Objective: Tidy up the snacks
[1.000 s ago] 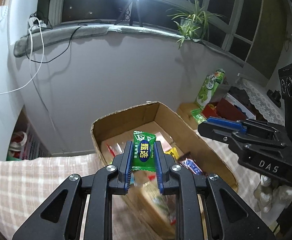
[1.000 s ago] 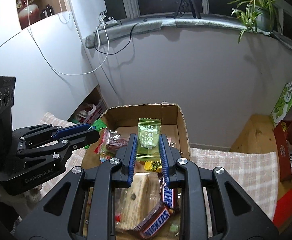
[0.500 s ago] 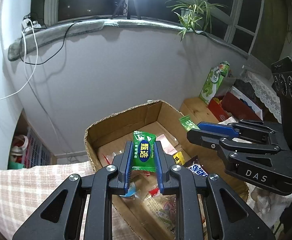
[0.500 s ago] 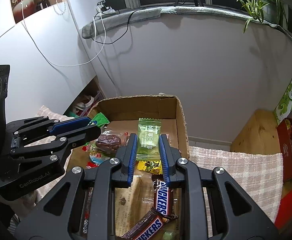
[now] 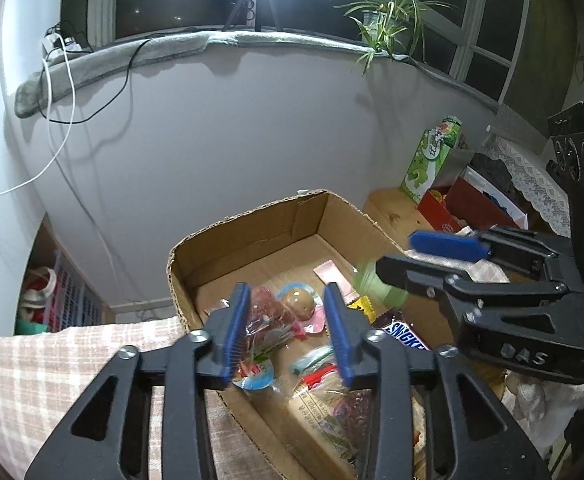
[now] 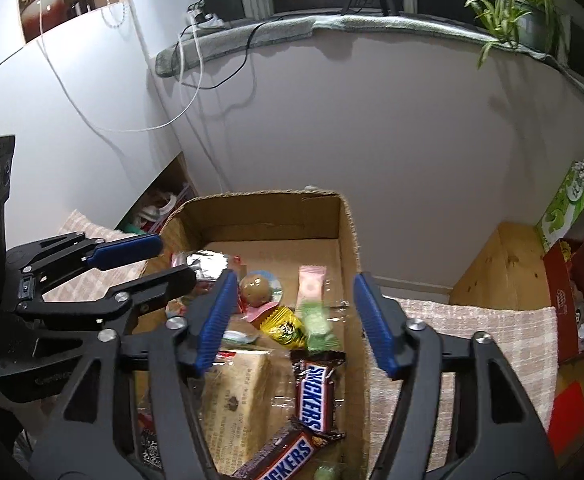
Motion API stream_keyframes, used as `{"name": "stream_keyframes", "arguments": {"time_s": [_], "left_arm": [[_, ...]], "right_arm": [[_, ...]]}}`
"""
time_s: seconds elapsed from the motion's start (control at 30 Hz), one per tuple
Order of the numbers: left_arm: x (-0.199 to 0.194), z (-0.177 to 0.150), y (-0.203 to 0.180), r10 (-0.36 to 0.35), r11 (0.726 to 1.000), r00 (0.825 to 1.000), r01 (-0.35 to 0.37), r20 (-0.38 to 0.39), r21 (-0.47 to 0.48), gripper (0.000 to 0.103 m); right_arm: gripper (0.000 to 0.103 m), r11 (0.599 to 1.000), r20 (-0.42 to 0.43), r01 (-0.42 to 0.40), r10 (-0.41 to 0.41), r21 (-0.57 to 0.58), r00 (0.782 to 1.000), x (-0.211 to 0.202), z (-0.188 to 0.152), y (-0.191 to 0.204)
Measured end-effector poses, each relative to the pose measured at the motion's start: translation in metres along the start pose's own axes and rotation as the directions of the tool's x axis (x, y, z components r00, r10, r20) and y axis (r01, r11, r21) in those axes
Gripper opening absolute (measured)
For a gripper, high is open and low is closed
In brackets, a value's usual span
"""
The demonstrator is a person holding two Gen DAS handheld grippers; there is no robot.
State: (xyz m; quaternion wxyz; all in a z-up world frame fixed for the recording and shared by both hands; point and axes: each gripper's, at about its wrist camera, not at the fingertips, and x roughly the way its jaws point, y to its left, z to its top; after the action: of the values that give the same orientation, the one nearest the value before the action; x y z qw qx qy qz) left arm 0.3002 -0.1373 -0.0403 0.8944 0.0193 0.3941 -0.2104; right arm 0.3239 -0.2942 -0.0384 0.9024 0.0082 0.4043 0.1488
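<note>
Just over the open brown cardboard box (image 5: 251,236), left gripper (image 5: 287,332) spread and holding nothing; right gripper (image 6: 296,320) likewise spread, blurred pale-green wrapped candy (image 6: 318,326) falling among boxed snacks. Judged mid-drop; next, fetching another loose snack.

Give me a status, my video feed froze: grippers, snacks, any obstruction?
Left gripper open, empty. Right gripper open, light green packet blurred between its fingers, above cardboard box. No obstruction visible.
</note>
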Motion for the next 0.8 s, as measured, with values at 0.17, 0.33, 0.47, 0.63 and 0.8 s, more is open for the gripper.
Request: {"name": "stream_keyframes", "arguments": {"time_s": [0.17, 0.33, 0.47, 0.63, 0.8], "left_arm": [[-0.002, -0.002, 0.003, 0.017, 1.000, 1.000, -0.017, 0.004, -0.008, 0.055], [-0.004, -0.002, 0.002, 0.019, 1.000, 1.000, -0.019, 0.013, -0.010, 0.055], [-0.008, -0.002, 0.002, 0.024, 1.000, 0.999, -0.024, 0.022, -0.008, 0.055], [-0.014, -0.005, 0.003, 0.032, 0.999, 0.999, -0.031, 0.025, -0.014, 0.061], [-0.025, -0.011, 0.005, 0.032, 0.999, 0.999, -0.031, 0.039, -0.029, 0.061]], "right_arm": [[0.083, 1.000, 0.019, 0.031, -0.031, 0.004, 0.999, -0.006, 0.001, -0.005], [0.083, 0.998, 0.025, 0.058, -0.058, -0.009, 0.998, -0.013, 0.000, -0.003], [0.083, 0.996, 0.033, 0.082, -0.081, -0.023, 0.996, -0.019, -0.002, 0.001], [0.084, 0.994, 0.044, 0.103, -0.101, -0.032, 0.994, -0.030, -0.006, 0.008], [0.084, 0.989, 0.077, 0.136, -0.131, -0.053, 0.988, -0.049, -0.012, 0.020]]}}
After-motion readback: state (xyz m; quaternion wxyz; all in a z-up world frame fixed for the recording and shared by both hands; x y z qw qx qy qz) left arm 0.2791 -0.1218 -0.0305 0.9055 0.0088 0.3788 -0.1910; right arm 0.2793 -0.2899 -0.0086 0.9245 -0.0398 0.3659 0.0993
